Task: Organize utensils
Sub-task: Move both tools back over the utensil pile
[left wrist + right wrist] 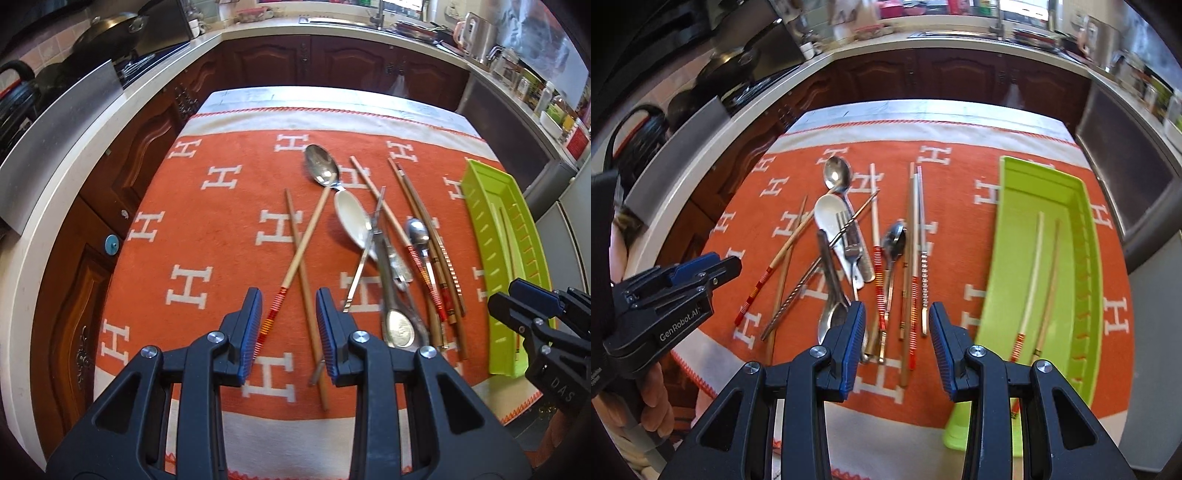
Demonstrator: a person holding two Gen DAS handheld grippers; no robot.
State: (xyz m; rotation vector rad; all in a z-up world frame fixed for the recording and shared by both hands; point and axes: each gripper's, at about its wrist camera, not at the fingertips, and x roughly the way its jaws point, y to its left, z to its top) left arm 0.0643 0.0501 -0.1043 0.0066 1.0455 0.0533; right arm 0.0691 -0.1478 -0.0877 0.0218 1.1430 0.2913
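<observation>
Grippers both hang empty with jaws apart: left gripper [289, 334] over two crossed chopsticks [300, 254], right gripper [897, 345] over the utensil pile [871, 258] beside the green tray [1051, 258]. Everything overlaps, so grabbing one piece could easily drag its neighbours along.

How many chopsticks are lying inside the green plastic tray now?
2. In the green plastic tray, a pale chopstick with red bands lies on the left, and a plain wooden chopstick lies just right of it. The right gripper hides their near ends.
</observation>
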